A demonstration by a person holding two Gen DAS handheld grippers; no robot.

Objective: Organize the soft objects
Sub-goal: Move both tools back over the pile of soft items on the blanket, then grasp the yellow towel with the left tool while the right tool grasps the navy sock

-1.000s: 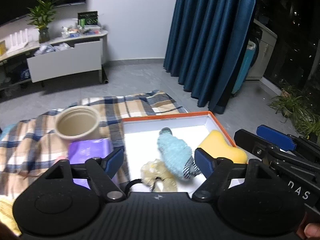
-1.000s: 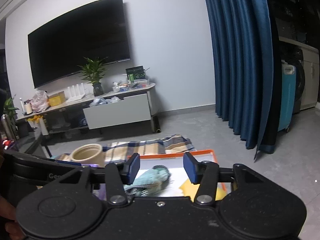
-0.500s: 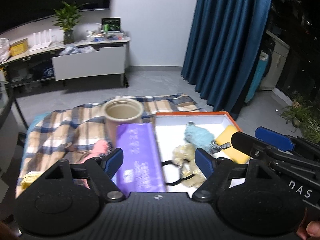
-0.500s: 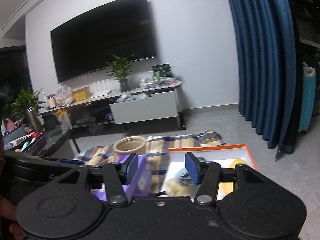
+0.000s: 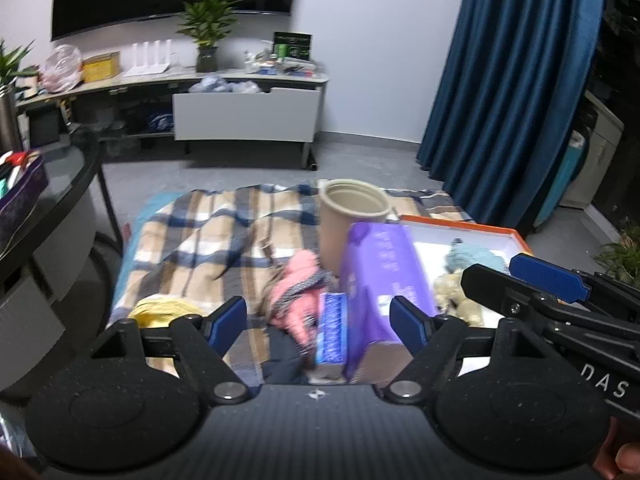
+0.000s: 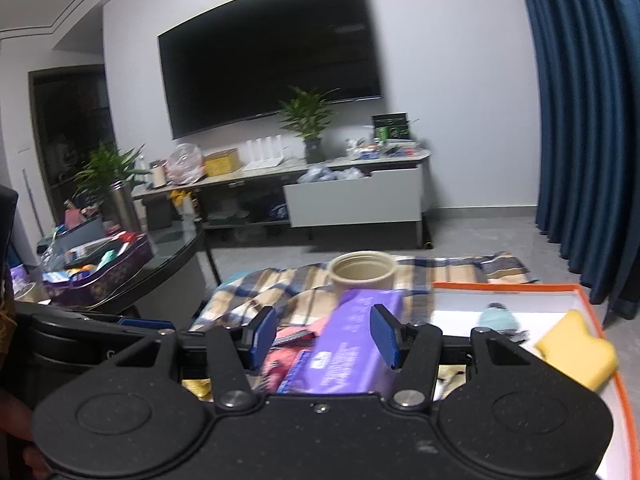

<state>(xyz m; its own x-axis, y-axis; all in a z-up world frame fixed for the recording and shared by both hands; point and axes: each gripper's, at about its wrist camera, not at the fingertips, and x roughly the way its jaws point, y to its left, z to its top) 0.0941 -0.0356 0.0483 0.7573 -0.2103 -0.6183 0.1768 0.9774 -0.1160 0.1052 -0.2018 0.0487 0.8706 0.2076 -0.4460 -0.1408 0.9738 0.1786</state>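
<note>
Overall light: dim indoor, cool bluish cast in both views.
Brightest area: white inside of the orange-rimmed box (image 5: 476, 236), nearly washed out.
Darkest area: television screen (image 6: 268, 68), featureless black; far right edge beyond the blue curtain (image 5: 516, 80) also black.
Shadows: soft, weak, under the TV cabinet (image 6: 352, 204).
Blur: purple pack (image 5: 380, 276) and pink cloth (image 5: 300, 292) smeared; plaid blanket (image 5: 208, 232) slightly soft.
Sharpest: black claw housing in the foreground.
Distortion: fisheye; walls and curtain bow at the edges, corners vignette.
</note>
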